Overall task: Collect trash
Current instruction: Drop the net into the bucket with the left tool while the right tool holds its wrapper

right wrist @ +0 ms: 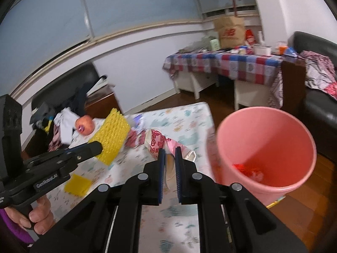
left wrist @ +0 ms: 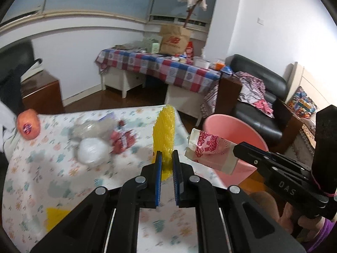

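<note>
My left gripper [left wrist: 167, 155] is shut on a yellow bubble-wrap sheet [left wrist: 164, 136], held upright above the table; it also shows in the right wrist view [right wrist: 111, 136]. My right gripper [right wrist: 170, 152] is shut on a white paper bag with red print [right wrist: 159, 144], held above the table's right edge; the bag also shows in the left wrist view [left wrist: 210, 150]. A pink bin [right wrist: 267, 147] stands on the floor right of the table, with red scraps inside; it also shows in the left wrist view [left wrist: 231, 126].
On the floral tablecloth [left wrist: 42, 168] lie a white crumpled ball [left wrist: 92, 150], clear plastic wrap [left wrist: 88, 128], red wrappers [left wrist: 123, 140], an apple [left wrist: 28, 124] and a small yellow piece [right wrist: 78, 184]. A checkered table [left wrist: 160, 67] and black sofa [left wrist: 261, 88] stand behind.
</note>
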`<state>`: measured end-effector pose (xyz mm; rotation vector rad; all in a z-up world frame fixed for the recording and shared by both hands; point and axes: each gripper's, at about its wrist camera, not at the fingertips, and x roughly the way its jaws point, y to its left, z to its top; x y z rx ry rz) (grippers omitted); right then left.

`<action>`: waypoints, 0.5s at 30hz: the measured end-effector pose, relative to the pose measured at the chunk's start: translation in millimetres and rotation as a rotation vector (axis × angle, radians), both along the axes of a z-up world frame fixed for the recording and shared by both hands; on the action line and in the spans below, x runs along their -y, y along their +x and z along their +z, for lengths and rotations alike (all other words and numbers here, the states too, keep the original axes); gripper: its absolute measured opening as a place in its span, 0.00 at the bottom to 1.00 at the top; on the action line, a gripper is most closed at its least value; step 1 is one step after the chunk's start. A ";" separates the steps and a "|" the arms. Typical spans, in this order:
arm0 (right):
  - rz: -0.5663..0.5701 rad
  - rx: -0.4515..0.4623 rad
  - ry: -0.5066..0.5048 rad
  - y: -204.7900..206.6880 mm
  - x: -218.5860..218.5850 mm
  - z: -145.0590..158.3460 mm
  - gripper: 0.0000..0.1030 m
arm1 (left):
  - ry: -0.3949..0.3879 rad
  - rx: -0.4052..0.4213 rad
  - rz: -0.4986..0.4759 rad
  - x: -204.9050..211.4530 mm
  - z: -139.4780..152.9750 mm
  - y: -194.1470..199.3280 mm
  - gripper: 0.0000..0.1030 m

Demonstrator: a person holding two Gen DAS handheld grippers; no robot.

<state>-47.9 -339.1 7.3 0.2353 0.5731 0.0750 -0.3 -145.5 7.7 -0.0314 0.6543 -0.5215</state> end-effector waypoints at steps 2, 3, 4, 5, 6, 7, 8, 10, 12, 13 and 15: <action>-0.032 0.011 -0.004 -3.6 11.5 2.4 0.10 | -0.008 0.011 -0.028 14.3 5.2 -0.3 0.08; -0.050 0.015 -0.004 -5.6 18.5 3.3 0.10 | -0.011 0.015 -0.038 19.0 7.2 0.0 0.08; -0.066 0.018 -0.004 -7.2 25.0 4.2 0.10 | -0.013 0.020 -0.053 27.1 9.6 -0.3 0.08; -0.078 0.020 -0.004 -8.1 30.0 4.4 0.10 | -0.016 0.023 -0.065 33.9 11.5 -0.8 0.08; -0.092 0.023 -0.004 -9.8 35.4 4.7 0.10 | -0.021 0.027 -0.079 40.8 13.7 -0.8 0.08; -0.111 0.026 -0.004 -11.8 43.0 4.9 0.10 | -0.024 0.029 -0.094 48.7 16.0 -1.1 0.08; -0.124 0.027 -0.003 -13.1 48.3 4.6 0.10 | -0.026 0.031 -0.108 56.7 17.9 -1.3 0.08; -0.154 0.027 0.001 -15.8 61.2 3.2 0.10 | -0.030 0.032 -0.133 69.9 20.1 -1.6 0.08; -0.181 0.022 0.010 -17.2 72.9 0.7 0.10 | -0.031 0.033 -0.155 83.0 21.5 -2.2 0.08; -0.190 0.020 0.014 -17.9 77.0 -0.5 0.10 | -0.032 0.032 -0.169 92.4 22.5 -1.8 0.08; -0.206 0.017 0.019 -19.3 85.8 -3.4 0.10 | -0.032 0.031 -0.187 105.0 23.1 -1.0 0.08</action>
